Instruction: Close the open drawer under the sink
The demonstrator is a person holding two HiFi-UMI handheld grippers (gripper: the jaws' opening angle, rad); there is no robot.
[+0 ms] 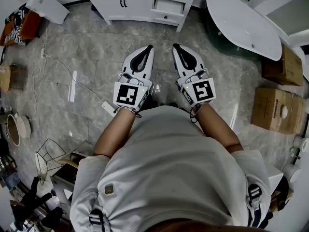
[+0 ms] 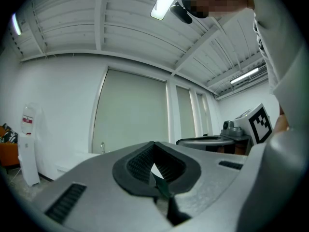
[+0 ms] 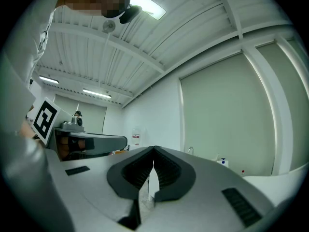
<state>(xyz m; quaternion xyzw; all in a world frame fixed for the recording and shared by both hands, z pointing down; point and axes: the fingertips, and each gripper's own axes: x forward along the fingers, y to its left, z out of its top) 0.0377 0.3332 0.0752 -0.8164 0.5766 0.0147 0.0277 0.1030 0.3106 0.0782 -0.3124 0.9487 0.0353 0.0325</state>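
The white sink cabinet (image 1: 126, 6) stands at the top of the head view. Its right-hand drawer (image 1: 169, 7) is pulled out, front panel and dark handle facing me. Both grippers are held level over the marble floor, side by side, pointing at the cabinet and still well short of it. My left gripper (image 1: 150, 47) is shut with nothing in it, and its tips also meet in the left gripper view (image 2: 154, 143). My right gripper (image 1: 175, 46) is shut and empty too, its pads closed together in the right gripper view (image 3: 154, 148). The drawer is hidden in both gripper views.
A white bathtub (image 1: 244, 23) lies at the upper right, with cardboard boxes (image 1: 275, 109) along the right wall. A white cable and power strip (image 1: 72, 86) run across the floor at left, near baskets and clutter (image 1: 19, 129). A white appliance (image 1: 47, 5) lies at the upper left.
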